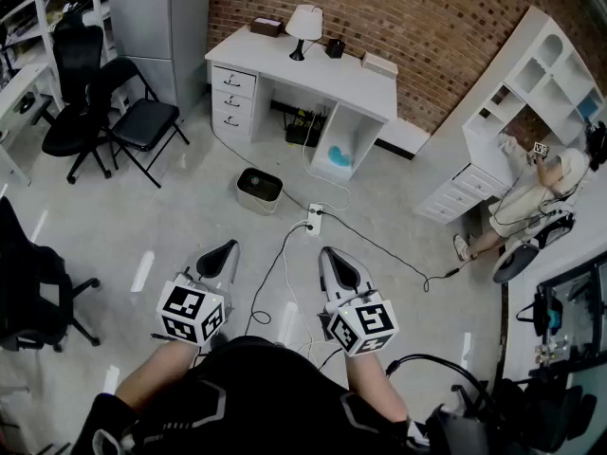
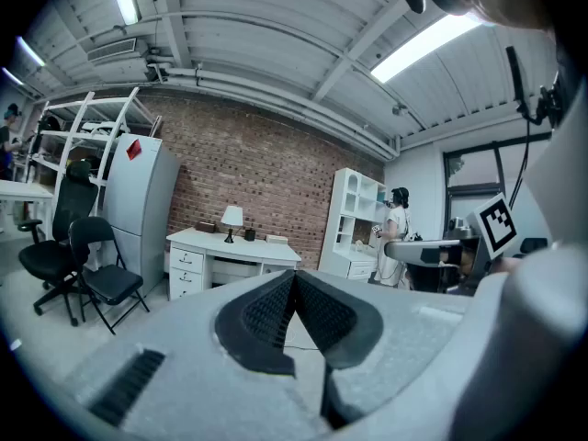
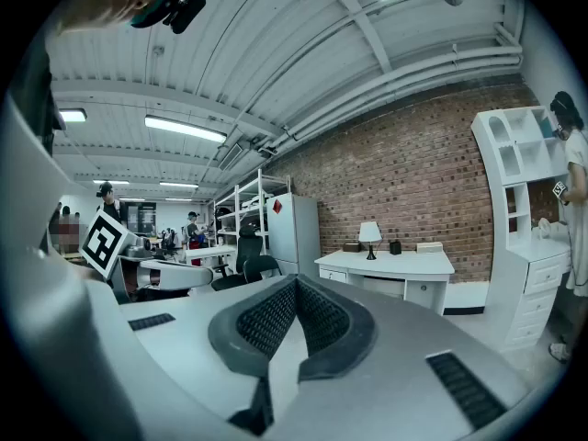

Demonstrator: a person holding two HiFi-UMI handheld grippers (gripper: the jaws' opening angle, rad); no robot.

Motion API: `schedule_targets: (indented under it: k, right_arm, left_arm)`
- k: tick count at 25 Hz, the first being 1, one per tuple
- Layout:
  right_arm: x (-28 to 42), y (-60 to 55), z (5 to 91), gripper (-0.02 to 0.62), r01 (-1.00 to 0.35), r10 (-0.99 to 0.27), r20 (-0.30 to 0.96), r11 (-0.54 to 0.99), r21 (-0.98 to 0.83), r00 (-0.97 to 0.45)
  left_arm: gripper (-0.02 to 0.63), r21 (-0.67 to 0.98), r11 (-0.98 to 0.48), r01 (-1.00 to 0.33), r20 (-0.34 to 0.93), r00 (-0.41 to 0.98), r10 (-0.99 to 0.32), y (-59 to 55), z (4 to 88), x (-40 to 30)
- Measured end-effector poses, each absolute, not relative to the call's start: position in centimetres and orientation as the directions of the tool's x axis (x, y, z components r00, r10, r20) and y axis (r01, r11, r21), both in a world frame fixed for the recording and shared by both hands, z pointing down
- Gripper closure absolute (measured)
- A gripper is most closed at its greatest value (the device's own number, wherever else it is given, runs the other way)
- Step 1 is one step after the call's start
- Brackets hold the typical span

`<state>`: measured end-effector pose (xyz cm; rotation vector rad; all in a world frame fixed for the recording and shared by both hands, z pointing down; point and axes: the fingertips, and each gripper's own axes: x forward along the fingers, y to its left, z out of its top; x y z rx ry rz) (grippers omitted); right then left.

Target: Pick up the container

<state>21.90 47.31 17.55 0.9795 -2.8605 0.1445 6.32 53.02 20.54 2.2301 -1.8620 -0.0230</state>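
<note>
Two units, left gripper (image 1: 226, 250) and right gripper (image 1: 338, 254), hover with jaws shut tight and empty, well apart from the container (image 1: 259, 190), which stands on the floor (image 1: 180, 216) before the white table (image 1: 318, 69) (likely a light, stiff, smooth-sided tub, best pinched over one rim wall).

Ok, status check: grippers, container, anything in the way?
Left gripper, right gripper: both shut, empty. Container on floor by desk, untouched, well ahead. Power strip and cables on floor near path.
</note>
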Motion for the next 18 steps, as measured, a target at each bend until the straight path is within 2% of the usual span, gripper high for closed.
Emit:
schedule_targets:
  k: [18]
  right_arm:
    - [21.69,47.81,18.19,0.589,-0.629,-0.619,0.116,0.772,-0.089,-0.776]
  left_arm:
    - [0.598,0.149,-0.178,-0.973,0.129,0.198,-0.972,54.02,20.12,5.80]
